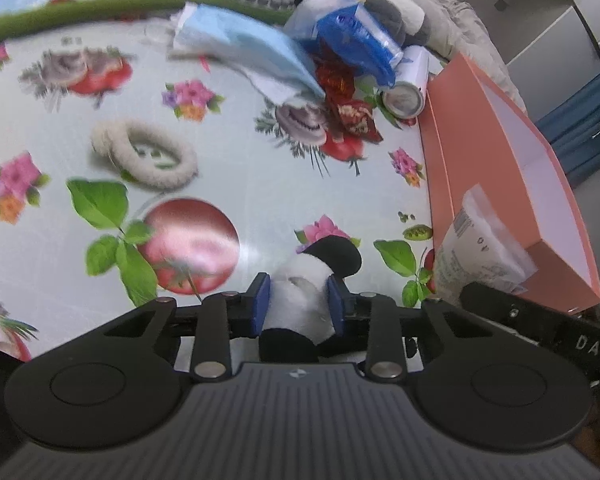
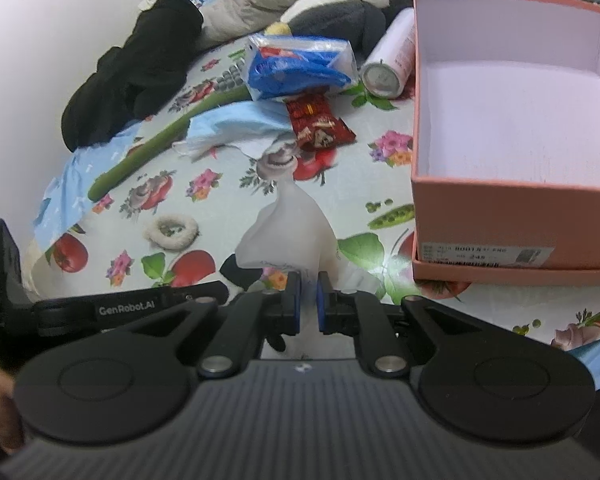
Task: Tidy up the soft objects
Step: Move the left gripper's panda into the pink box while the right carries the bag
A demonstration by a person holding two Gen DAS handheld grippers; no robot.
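At six o'clock on the table (image 1: 40,80), my left gripper (image 1: 299,306) clenches the panda plush (image 1: 304,296) while my right gripper (image 2: 309,304) pinches the white bag (image 2: 288,232); I lift both gently toward the pink box (image 2: 512,208) at three o'clock.

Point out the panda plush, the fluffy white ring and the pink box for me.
panda plush (image 1: 300,296): left wrist view, white body between the pads.
fluffy white ring (image 1: 150,156): left wrist view, near arc of the loop.
pink box (image 2: 512,200): right wrist view, front outer wall.
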